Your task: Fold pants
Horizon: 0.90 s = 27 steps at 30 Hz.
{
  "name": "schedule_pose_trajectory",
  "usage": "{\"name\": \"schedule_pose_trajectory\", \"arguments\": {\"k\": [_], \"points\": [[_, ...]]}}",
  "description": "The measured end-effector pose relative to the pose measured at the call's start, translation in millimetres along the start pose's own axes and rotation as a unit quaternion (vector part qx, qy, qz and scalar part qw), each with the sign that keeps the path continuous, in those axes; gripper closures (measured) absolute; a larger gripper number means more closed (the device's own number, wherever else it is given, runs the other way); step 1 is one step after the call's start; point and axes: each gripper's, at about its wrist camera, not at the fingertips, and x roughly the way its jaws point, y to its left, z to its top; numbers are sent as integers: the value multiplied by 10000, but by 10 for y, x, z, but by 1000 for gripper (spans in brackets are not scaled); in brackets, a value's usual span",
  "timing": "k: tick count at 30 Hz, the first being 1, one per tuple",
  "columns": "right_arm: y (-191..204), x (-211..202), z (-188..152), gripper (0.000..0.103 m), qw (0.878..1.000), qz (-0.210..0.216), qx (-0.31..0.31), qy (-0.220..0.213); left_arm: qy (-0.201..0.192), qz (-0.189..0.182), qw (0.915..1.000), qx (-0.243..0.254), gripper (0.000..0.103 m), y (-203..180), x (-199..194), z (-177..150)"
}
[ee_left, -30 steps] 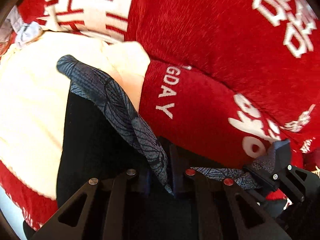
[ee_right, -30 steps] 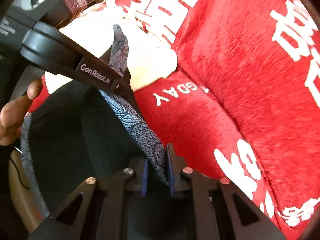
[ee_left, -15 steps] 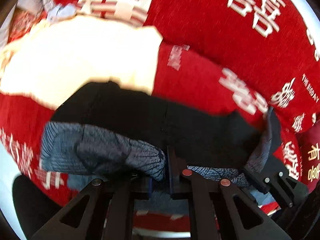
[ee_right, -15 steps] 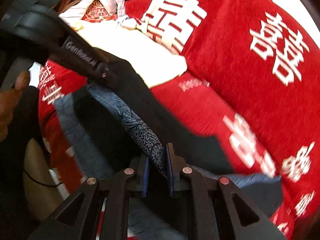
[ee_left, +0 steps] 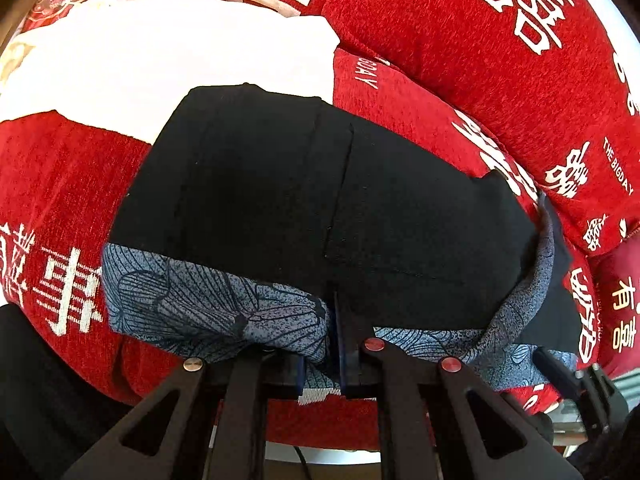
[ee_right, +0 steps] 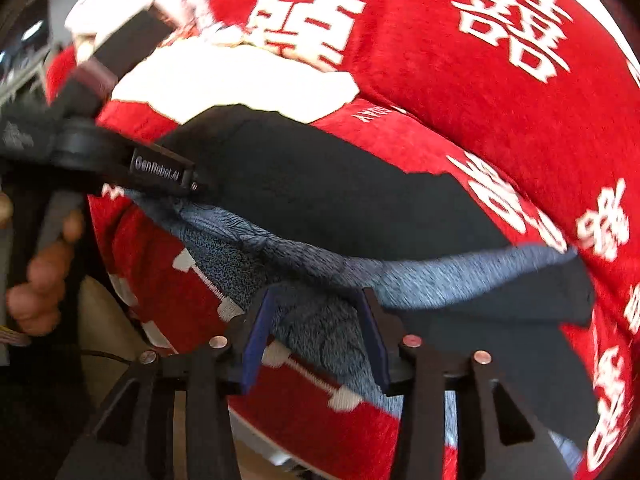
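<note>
Black cloth fills the middle of the left wrist view: the pants (ee_left: 280,184) lie spread on a red cover (ee_left: 460,48) printed with white characters, their far edge overlapping a white cloth (ee_left: 160,52). At far left in this view, a grey leaf-patterned lining (ee_left: 192,304) of the pants is turned outward along the near edge. At centre, the left gripper (ee_left: 332,340) has its blue-faced fingers drawn close together and pinches that patterned edge. To the right, the patterned band runs on to the tip of the right gripper (ee_left: 576,372), seen only at the frame's lower right corner; its jaw state cannot be read from here.

Only the right wrist view shows the person: a hand (ee_right: 40,280) at far left curls around the handle of the left gripper (ee_right: 160,168), whose black body bears a printed label and reaches in over the pants (ee_right: 340,200). From this side, the pinch itself is hidden. At centre, the right gripper (ee_right: 316,332) has its jaws standing apart, having just been opening; the patterned lining (ee_right: 320,320) lies loosely between the fingers (ee_right: 256,332), and the pads do not press on it. To the right, the red cover (ee_right: 500,100) rises behind, and a dark flap of the pants stretches towards the right edge.
</note>
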Motion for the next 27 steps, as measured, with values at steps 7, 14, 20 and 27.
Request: {"name": "schedule_pose_trajectory", "arguments": {"k": [7,14,20,27], "points": [[-1370,83,360,21,9656,-1083,2357,185,9,38,10000,35,90,-4,-45,-10],[-2528,808,778,20,8932,-1572,4009,1292,38,46,10000,43,90,-15,-63,-14],[-2746,1278,667,71,8696,-1790,3909,2428,64,63,9999,54,90,-54,-92,-18],[-2622,437,359,93,8836,-1758,4049,1561,49,54,9998,170,90,-69,-173,18]]}}
